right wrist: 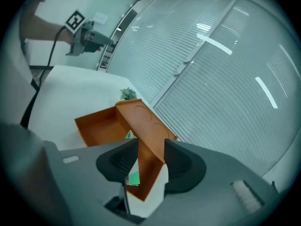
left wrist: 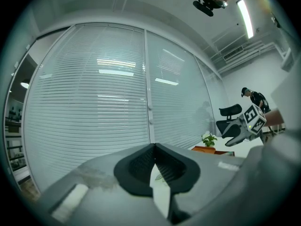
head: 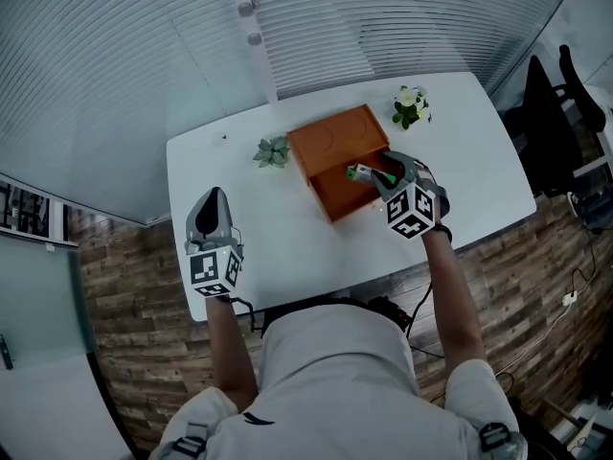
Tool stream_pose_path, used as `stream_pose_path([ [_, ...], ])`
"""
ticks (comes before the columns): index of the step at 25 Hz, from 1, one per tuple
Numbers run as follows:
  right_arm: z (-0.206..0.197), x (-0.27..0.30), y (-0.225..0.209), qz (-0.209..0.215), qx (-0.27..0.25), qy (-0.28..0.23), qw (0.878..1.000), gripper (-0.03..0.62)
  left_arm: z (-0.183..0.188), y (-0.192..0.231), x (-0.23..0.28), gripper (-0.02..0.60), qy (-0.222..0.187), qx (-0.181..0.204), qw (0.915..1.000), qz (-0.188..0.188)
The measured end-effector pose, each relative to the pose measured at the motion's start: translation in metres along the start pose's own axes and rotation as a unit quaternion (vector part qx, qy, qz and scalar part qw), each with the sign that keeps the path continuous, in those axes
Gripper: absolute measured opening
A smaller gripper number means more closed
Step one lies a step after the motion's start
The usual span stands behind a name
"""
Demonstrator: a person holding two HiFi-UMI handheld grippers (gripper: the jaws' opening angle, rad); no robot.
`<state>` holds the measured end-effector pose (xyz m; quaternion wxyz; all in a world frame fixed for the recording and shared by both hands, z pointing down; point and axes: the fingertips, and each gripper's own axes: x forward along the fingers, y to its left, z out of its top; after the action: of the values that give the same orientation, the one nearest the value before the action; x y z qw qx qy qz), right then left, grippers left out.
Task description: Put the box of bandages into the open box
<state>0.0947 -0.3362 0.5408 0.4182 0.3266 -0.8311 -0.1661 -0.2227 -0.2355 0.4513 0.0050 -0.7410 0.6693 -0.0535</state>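
Note:
The orange open box [head: 330, 202] stands at the middle of the white table [head: 259, 257], its lid [head: 335, 137] tipped back. The bandage box [head: 361, 172], green and white, lies inside it at the right end. My right gripper [head: 383, 173] hangs over that end, open, with the jaws spread wide and the pads clear of the bandage box. In the right gripper view the green bandage box [right wrist: 134, 178] shows low between the jaws, against the orange wall [right wrist: 146, 126]. My left gripper [head: 215, 197] is shut and empty, over the table's near left part.
A small succulent [head: 272, 151] sits just left of the orange box. A flowering plant [head: 409, 106] stands at the far right of the table. Window blinds run behind the table, and a black office chair [head: 556, 113] stands off its right side.

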Motion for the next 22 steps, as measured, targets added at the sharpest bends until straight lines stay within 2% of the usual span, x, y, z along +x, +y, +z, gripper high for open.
stream_pose_path([
  [3, 0.003, -0.019, -0.019, -0.027, 0.078, -0.04, 0.996, 0.178, 0.001, -0.001, 0.001, 0.005, -0.003, -0.007, 1.0, -0.002],
  [5, 0.006, -0.038, -0.033, -0.047, 0.14, -0.078, 0.986, 0.175, 0.005, -0.003, 0.001, 0.005, -0.007, -0.012, 0.9999, -0.003],
  [7, 0.01, -0.063, -0.048, -0.076, 0.195, -0.117, 0.971, 0.169, 0.01, -0.007, 0.002, 0.005, -0.01, -0.01, 0.9999, -0.005],
  [10, 0.009, -0.103, -0.064, -0.125, 0.258, -0.176, 0.942, 0.147, 0.014, -0.012, 0.004, 0.005, -0.016, -0.006, 0.9998, -0.01],
  [13, 0.002, -0.138, -0.072, -0.176, 0.291, -0.215, 0.915, 0.099, 0.017, -0.015, 0.004, 0.005, -0.02, -0.005, 0.9997, -0.012],
  [16, -0.012, -0.164, -0.076, -0.22, 0.317, -0.231, 0.893, 0.042, 0.018, -0.021, 0.006, 0.005, -0.02, -0.001, 0.9997, -0.016],
  [19, -0.026, -0.173, -0.079, -0.232, 0.35, -0.241, 0.875, 0.01, 0.017, -0.026, 0.009, 0.005, -0.02, 0.0, 0.9996, -0.02],
  [22, -0.034, -0.175, -0.079, -0.231, 0.369, -0.244, 0.866, 0.002, 0.016, -0.03, 0.011, 0.005, -0.019, 0.002, 0.9996, -0.022],
])
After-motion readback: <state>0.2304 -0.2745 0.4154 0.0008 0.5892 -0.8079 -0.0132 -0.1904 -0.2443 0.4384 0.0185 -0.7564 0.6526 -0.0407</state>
